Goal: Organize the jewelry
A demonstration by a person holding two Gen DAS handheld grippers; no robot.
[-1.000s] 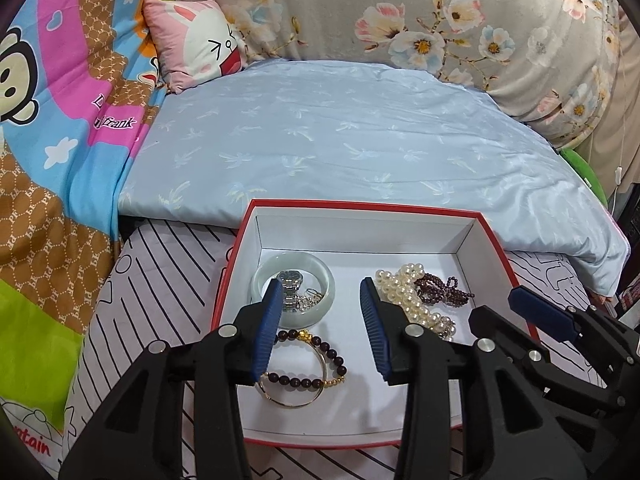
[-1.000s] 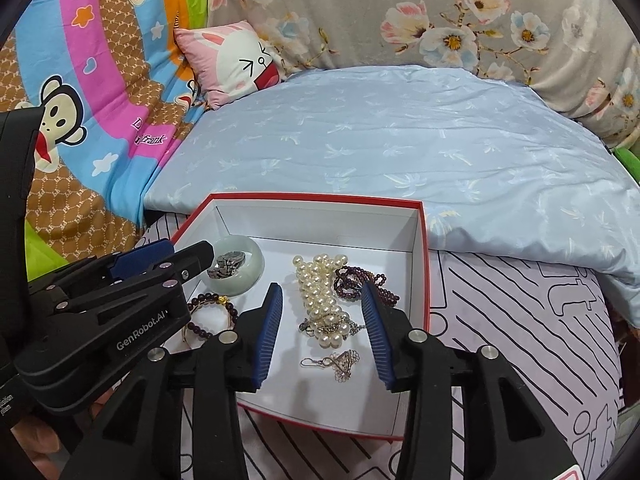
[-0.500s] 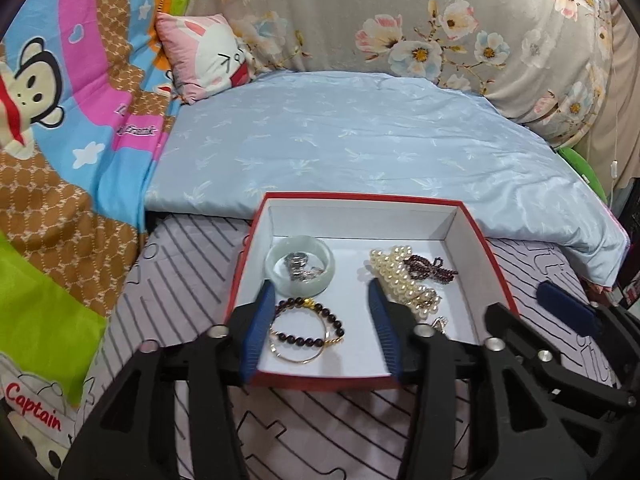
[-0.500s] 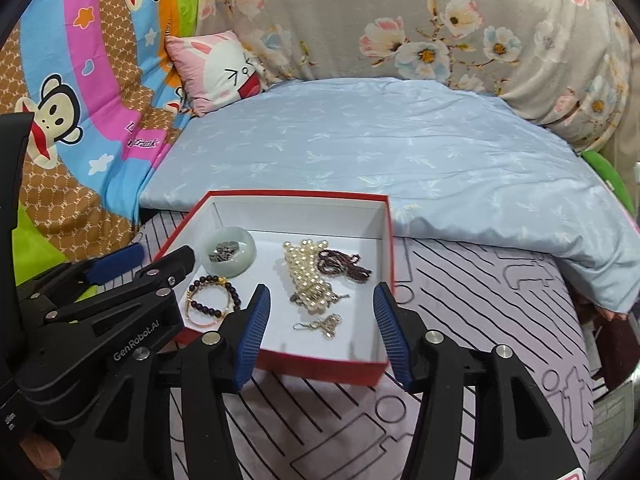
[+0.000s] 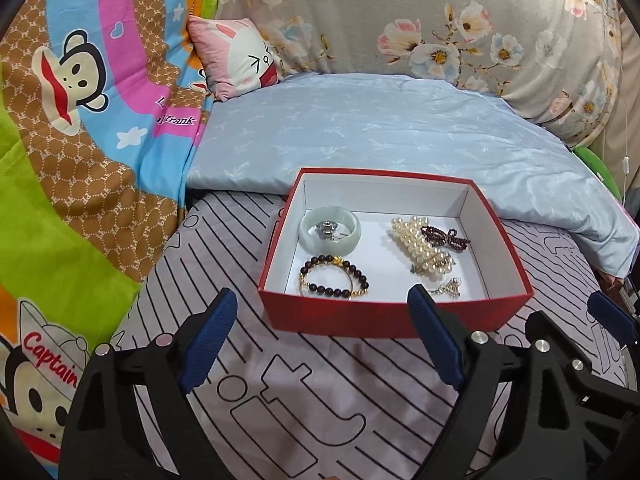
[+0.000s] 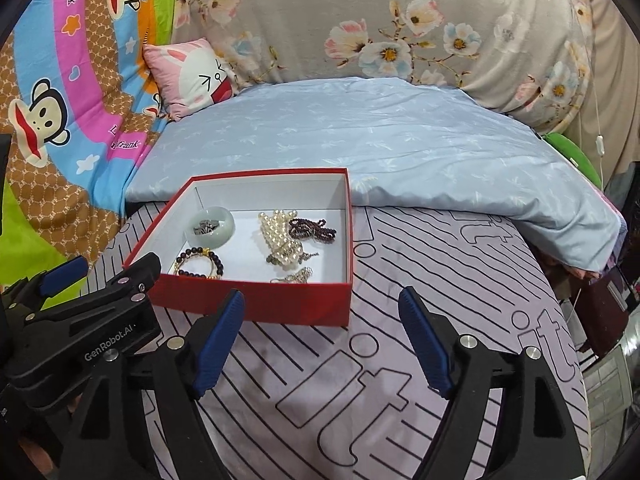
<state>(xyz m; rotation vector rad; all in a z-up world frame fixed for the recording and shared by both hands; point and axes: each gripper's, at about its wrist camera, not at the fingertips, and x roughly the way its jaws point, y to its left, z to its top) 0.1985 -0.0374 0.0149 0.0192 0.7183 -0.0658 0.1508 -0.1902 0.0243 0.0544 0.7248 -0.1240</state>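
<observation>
Your left hand-held gripper [image 5: 322, 338] & right hand-held gripper [image 6: 322, 338] both stand wide apart, jaws just been opening, nothing btwn them, both over the striped bed cover [image 5: 320, 400] short of the red box [image 5: 396, 314]. Jewelry's all inside the box: jade bangle [image 5: 330, 228] w/ a small metal piece in it, too small to ID; dark bead bracelet [image 5: 334, 278]; pearl strand [image 5: 424, 248] partly overlapping a garnet-colored strand [image 5: 450, 238]. Small silver pendant [image 5: 450, 289] half hidden by the box's front wall.
</observation>
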